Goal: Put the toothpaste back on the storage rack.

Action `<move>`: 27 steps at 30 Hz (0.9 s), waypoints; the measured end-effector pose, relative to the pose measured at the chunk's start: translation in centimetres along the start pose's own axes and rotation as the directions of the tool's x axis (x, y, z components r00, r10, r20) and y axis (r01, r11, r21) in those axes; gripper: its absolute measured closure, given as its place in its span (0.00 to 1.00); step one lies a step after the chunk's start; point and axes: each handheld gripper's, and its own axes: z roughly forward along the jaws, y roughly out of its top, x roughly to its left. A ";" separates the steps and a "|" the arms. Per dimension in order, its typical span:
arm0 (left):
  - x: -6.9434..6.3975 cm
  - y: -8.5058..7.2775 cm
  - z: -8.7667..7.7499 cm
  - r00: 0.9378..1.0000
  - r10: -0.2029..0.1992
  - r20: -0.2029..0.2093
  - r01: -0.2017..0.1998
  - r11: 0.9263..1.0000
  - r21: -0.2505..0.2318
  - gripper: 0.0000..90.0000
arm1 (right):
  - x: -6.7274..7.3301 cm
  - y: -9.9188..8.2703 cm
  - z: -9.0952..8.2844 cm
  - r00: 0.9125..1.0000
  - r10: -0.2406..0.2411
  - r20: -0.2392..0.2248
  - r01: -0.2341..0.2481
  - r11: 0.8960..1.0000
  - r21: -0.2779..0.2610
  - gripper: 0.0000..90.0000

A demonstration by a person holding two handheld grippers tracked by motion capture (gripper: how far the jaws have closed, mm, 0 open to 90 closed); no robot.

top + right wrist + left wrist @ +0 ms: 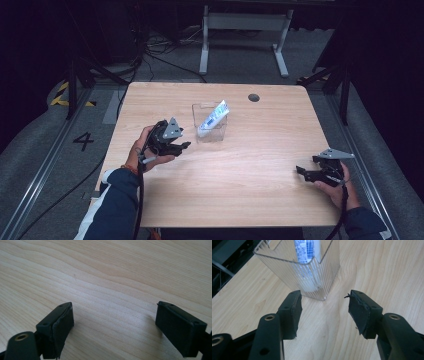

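The left gripper (181,146) hovers with jaws apart and empty beside the clear ribbed plastic box (210,134) (white-and-blue tube (214,118) inside), while the right gripper (301,171) gapes over bare wooden table (240,175).

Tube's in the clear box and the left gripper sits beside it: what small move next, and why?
Probably draw the left gripper back from the box. Its jaws are open and empty, apart from the box, and the tube already leans inside.
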 end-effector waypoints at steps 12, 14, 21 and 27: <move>-0.8 -2.4 -0.9 1.000 0.010 -0.012 -0.009 0.998 0.057 0.49 | 0.0 0.0 0.0 1.000 0.000 0.000 0.000 1.000 0.000 0.17; -1.0 -3.1 -1.2 1.000 0.011 -0.013 -0.010 0.997 0.072 0.49 | 0.0 0.0 0.0 1.000 0.000 0.000 0.000 1.000 0.000 0.17; -1.5 -4.5 -2.0 1.000 0.004 -0.015 -0.003 0.995 0.095 0.48 | 0.0 0.0 0.0 1.000 0.000 0.000 0.000 1.000 0.000 0.17; -2.1 -6.1 -2.6 1.000 -0.003 -0.024 0.006 0.993 0.121 0.46 | 0.0 0.0 0.0 1.000 0.000 0.000 0.000 1.000 0.000 0.17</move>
